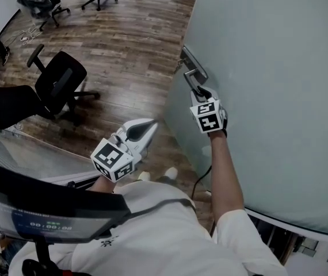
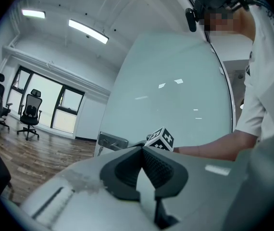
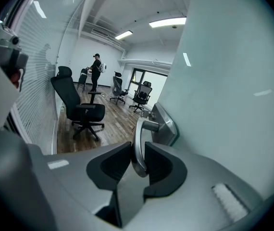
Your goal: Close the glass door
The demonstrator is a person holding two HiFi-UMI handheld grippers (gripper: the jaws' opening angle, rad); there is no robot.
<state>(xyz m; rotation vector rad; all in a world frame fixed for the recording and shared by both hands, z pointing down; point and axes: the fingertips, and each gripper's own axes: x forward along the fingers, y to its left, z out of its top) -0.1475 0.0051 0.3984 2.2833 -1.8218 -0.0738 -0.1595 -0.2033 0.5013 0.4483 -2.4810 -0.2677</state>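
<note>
Glass door [image 1: 279, 68] edge, handle [image 1: 195, 72] beside wood floor [image 1: 135, 45]

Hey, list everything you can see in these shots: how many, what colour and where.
door: one, frosted pale green glass, right side of the head view
handle: one, silver lever, on a plate at the door's edge
chairs: at least four, black, on the floor left of the door
floor: one, brown wood, across the room
ceiling lights: two strips in the left gripper view, white, overhead
bystander: one, dark clothes, standing far off near the chairs
left gripper: one, white and grey, shut and empty, in the air short of the door
right gripper: one, white and grey, shut on the handle
arm: one, bare below a white sleeve, behind the right gripper
</note>
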